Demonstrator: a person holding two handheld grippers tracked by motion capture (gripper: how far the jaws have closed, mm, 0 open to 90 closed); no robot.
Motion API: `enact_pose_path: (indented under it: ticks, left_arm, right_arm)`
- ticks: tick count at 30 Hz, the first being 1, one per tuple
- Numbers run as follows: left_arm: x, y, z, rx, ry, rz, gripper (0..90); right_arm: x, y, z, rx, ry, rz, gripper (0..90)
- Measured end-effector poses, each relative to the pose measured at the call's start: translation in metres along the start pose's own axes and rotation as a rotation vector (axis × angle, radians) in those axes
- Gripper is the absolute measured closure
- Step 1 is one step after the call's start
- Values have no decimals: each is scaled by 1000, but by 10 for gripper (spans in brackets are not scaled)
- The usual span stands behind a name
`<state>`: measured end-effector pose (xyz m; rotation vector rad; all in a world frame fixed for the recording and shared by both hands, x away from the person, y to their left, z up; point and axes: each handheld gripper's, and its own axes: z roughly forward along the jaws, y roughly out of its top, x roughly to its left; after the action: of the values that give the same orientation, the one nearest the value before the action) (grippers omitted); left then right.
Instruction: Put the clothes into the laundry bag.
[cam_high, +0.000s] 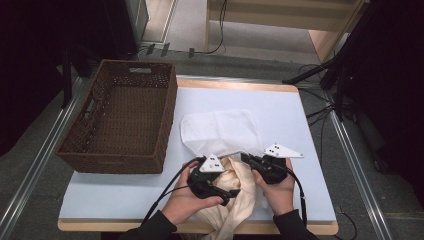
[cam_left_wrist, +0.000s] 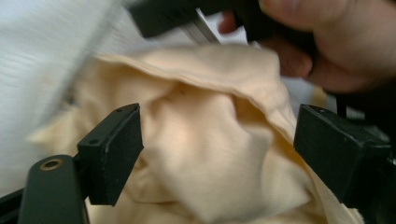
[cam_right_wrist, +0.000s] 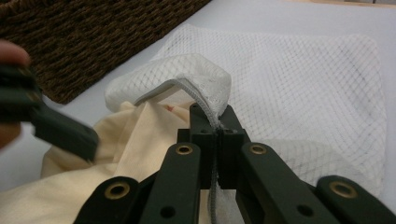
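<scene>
Cream cloth (cam_high: 235, 200), one bunched piece, lies at the near edge of the table (cam_high: 100, 200) between the person's two hands, its lower end hanging past the table edge and cut off by the frame. One left gripper (cam_left_wrist: 217, 154) sits at the cloth's near side; in the left gripper view its jaws stand wide apart on either side of a hump of the fabric, and whether a pad touches the cloth is hard to make out, since that view is blurred. One right gripper (cam_right_wrist: 218, 133) has its jaws pressed together on the corded rim of the white mesh bag (cam_right_wrist: 299, 84), lifting that edge into a small arch. Part of the cream cloth reaches under the raised rim into the bag's mouth; how far in it goes is hidden by the mesh. Beyond the grippers the rest of the single mesh bag lies flat on the table's pale blue surface. Farther off, at the left, one brown wicker basket (cam_high: 122, 117) with cut-out handles stands just beside the bag.
</scene>
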<state>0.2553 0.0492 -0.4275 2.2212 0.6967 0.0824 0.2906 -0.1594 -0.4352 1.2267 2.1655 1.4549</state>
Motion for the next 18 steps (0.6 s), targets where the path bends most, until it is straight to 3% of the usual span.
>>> enact_pose_path:
  ticks: [1,2,3,5,8,10,13,16,18]
  left_arm:
    - [-1,-2,9,67,34,21,165]
    - [0,-5,19,125,41,13,187]
    - [2,-7,23,145,30,-3,207]
    - [6,-10,28,128,16,-20,320]
    - [7,-7,22,108,28,-15,588]
    - [12,-5,17,82,8,-62,721]
    - [22,0,6,15,14,-139,756]
    - [34,5,-3,-77,58,-231,760]
    - [39,4,1,-84,116,-240,756]
  right_arm:
    - [1,0,0,1,1,-2,886]
    - [1,0,0,1,2,-5,886]
    - [2,0,0,0,6,-4,886]
    - [3,-1,0,1,8,-6,886]
    - [4,-1,-1,-4,14,-13,886]
    - [5,0,-3,-7,20,-13,886]
    - [7,2,-5,-15,34,-7,886]
    - [8,4,-7,-24,35,-11,886]
    - [10,5,-7,-28,36,-11,886]
